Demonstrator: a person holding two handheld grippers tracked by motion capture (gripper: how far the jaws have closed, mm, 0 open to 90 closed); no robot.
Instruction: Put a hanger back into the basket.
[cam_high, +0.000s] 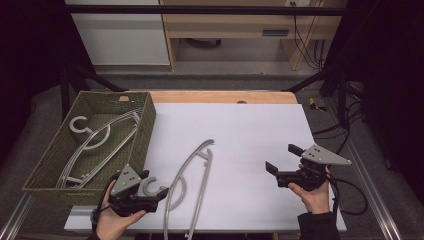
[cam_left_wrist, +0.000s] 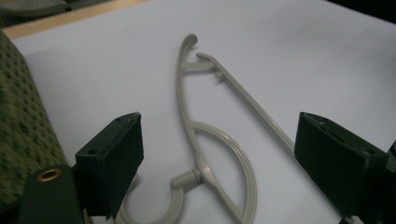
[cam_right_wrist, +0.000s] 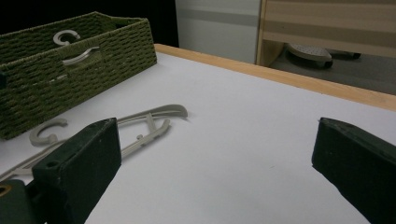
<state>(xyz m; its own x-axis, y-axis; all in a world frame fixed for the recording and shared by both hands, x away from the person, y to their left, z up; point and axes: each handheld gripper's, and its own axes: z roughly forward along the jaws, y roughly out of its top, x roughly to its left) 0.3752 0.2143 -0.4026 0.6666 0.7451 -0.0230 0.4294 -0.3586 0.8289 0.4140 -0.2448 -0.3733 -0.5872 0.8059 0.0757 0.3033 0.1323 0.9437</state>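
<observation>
Left claw (cam_high: 159, 187) closing in on grey hanger (cam_high: 192, 175), lower centre of frame.
Jaws apart, straddling its hook, nothing gripped yet. Basket (cam_high: 145, 132) upper left already holds hangers; this one remains on tabletop (cam_high: 240, 135). Right claw (cam_high: 280, 159) apart, idle.

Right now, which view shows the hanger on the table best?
The left gripper view: the hanger lies close between that tool's open jaws, hook nearest. The high view shows its whole outline, smaller. The right gripper view catches it low and partly behind a jaw.
</observation>
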